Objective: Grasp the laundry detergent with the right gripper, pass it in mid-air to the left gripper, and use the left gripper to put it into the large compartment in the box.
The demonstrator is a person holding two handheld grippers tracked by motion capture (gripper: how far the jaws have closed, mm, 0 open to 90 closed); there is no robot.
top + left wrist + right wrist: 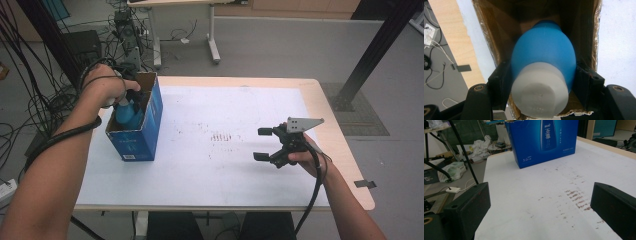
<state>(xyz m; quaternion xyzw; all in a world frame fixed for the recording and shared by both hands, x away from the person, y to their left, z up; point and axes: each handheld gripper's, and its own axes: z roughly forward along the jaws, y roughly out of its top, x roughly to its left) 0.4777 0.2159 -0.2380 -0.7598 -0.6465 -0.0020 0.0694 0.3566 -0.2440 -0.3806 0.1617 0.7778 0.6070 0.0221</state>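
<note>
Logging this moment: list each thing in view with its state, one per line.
Box: upright, top open, on the table.
Bottle: capped, partly inside the box, gripped at both sides.
Left gripper: shut on the bottle.
Right gripper: open, holding nothing, above the table.
Table: white cover marked with brownish stains.

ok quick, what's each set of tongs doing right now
left tongs: closed on the blue bottle, inside the blue box
right tongs: open, holding nothing

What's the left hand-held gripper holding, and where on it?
The blue bottle, pinched across its shoulder just below the white cap, over the open box.
</note>
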